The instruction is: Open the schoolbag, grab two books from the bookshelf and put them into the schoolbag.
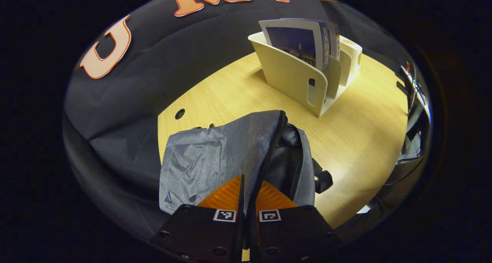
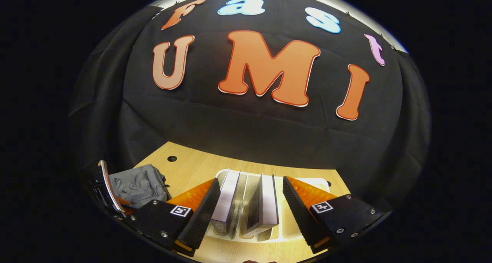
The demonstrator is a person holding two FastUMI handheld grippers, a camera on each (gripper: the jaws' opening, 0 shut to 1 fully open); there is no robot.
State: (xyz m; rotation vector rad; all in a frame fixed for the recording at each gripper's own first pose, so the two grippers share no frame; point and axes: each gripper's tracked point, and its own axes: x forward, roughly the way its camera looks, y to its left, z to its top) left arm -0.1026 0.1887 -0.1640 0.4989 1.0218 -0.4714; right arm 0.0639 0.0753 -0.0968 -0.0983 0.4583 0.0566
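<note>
Still shelved — two books (image 2: 246,201) in one bookshelf (image 1: 296,78), one schoolbag (image 1: 215,159).

one schoolbag (image 1: 215,159), one bookshelf (image 1: 296,78), two books (image 2: 227,201), one table (image 1: 365,140)

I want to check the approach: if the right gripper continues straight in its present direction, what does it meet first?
Probably the two books standing in the bookshelf, directly between the open right gripper; depth is uncertain.

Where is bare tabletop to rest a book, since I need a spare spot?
Bare table lies between the schoolbag and the bookshelf, widening beyond both. It is crowded inside the bookshelf, where the right gripper straddles the books.
</note>
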